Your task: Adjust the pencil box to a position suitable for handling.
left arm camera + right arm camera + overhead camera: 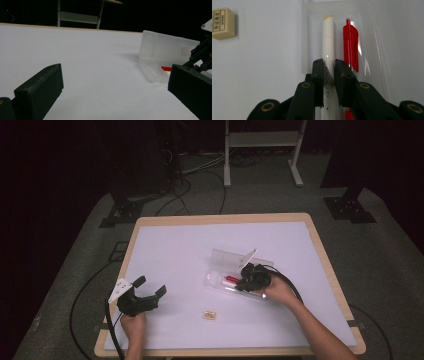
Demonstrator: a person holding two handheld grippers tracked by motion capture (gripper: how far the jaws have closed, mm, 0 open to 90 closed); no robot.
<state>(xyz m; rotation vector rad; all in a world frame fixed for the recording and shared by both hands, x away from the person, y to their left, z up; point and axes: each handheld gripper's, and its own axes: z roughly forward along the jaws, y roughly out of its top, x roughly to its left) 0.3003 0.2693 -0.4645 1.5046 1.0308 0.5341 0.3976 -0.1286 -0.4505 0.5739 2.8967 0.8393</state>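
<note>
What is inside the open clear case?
A white pen, gripped by the right claw, and a red pen beside it. The claw covers both pens' lower ends.

Black tool [328, 72], brass screws

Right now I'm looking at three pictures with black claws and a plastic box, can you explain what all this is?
A person sits at a white table holding a hand-operated two-jaw gripper in each hand. The high view looks down from above. The other two come from cameras riding on each gripper.

The left gripper rests with its jaws open and nothing between them. The right gripper is closed on a white pen marked KEY POINTS, which lies in an open clear plastic pencil case beside a red pen. A small beige eraser lies on the table nearby.
</note>
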